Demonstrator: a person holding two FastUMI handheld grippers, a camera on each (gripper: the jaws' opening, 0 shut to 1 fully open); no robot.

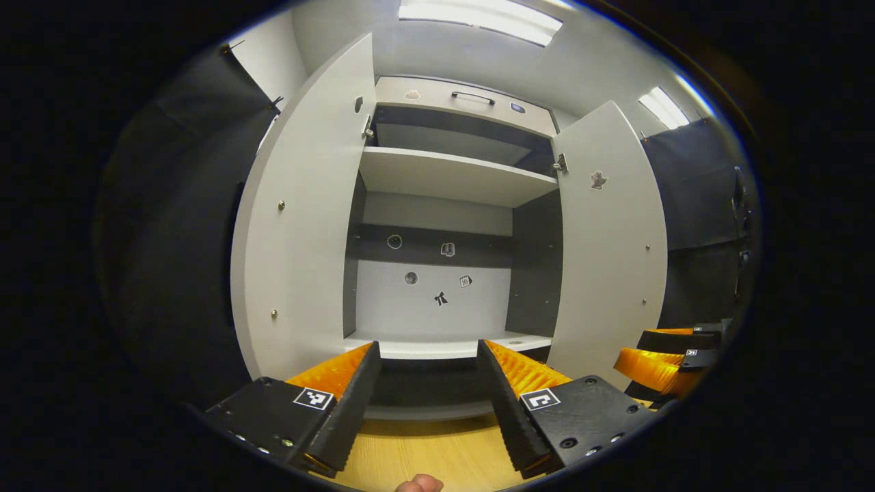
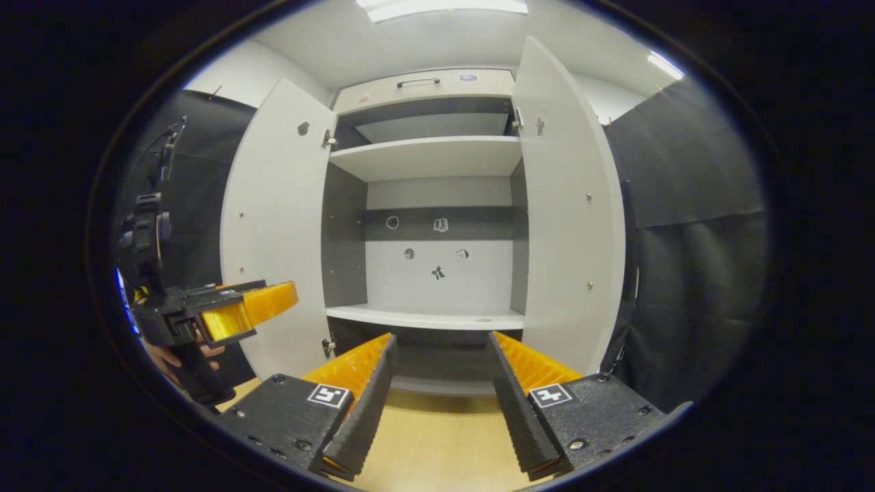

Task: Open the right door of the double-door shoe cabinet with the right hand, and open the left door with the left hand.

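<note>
In the left gripper view, the shoe cabinet (image 1: pixel 444 225) stands straight ahead with both doors swung wide. The left door (image 1: pixel 301 225) stands open at the left, the right door (image 1: pixel 612 239) at the right, each showing its inner face. Between them are two shelves: an upper shelf (image 1: pixel 451 176) and a lower shelf (image 1: pixel 444 345). Above the opening a drawer front carries one dark handle (image 1: pixel 473 97). The back panel (image 1: pixel 437 301) bears several small stickers. The left gripper (image 1: pixel 427 379) sits low and near, its two fingers spread apart with nothing between them, over a wooden floor (image 1: pixel 424 454). At far right, near the right door's lower edge, the right gripper (image 1: pixel 673 359) comes into sight. Black cloth hangs on both sides, and two ceiling lights glow overhead.

In the right gripper view, the same cabinet is ahead, both doors open and nothing blocking the opening. The right gripper's two fingers are released, wide apart and empty, pointing at the lower shelf. At the left, in front of the left door, the left gripper is held by a hand (image 2: pixel 171 355) on its grip; from this angle I cannot tell how its fingers stand.
</note>
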